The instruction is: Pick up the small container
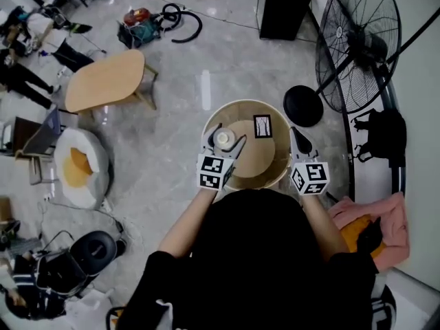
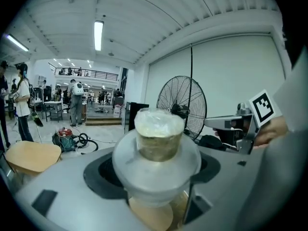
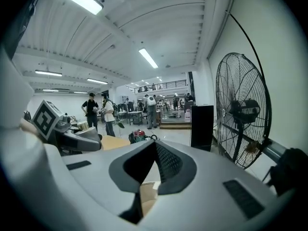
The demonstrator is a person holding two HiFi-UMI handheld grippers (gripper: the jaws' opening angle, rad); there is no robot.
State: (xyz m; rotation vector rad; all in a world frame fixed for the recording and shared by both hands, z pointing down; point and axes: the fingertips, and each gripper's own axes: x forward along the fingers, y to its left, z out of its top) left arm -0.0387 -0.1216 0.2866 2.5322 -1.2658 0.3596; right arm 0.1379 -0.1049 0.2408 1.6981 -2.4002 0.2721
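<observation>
Clearly, the left gripper has its jaws pinching the small container, a squat cup with a pale, filmy cover. In the left gripper view a wide, blurred grey collar rings the cup's lower half, and whether that belongs to the cup or to the jaws is hard to make out. The cup's base is hidden behind the gripper body, so I cannot tell if it touches the round table or hangs just above it; only a sliver of tan tabletop shows underneath. From the head view, the container sits at about 9 o'clock on the table, near the rim. A small framed card stands at about 1 o'clock, its print too small to read. The right gripper is at the table's 3 o'clock edge, well apart from the container, with its jaws pressed together at the tips and nothing between them. The person's dark torso covers the table's 6 o'clock edge. A large floor fan stands off at 2 o'clock, cut off by the top of the frame.
</observation>
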